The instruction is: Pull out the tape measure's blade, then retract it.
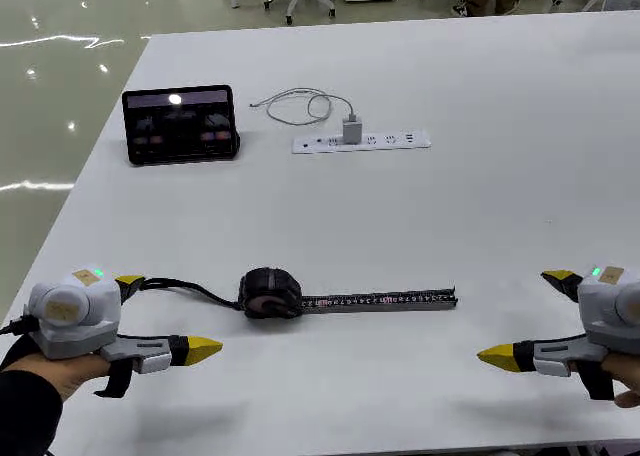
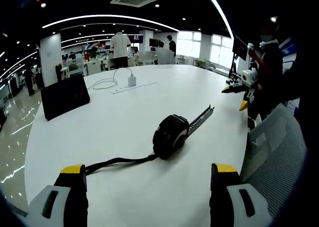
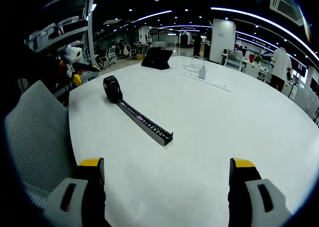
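Overhead, tape measure strap runs toward left gripper.

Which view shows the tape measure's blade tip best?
Right gripper view: the blade tip lies closest to that camera, unobstructed, markings running up to it. Head view shows it small, at the blade's end away from the case. Left gripper view shows it distant, beyond the case.

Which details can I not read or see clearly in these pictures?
The numbers on the blade: too small in the head view.
The tablet screen: dark, blurred, with glare, head view.
The right hand-held gripper: body cut by the right edge, head view.
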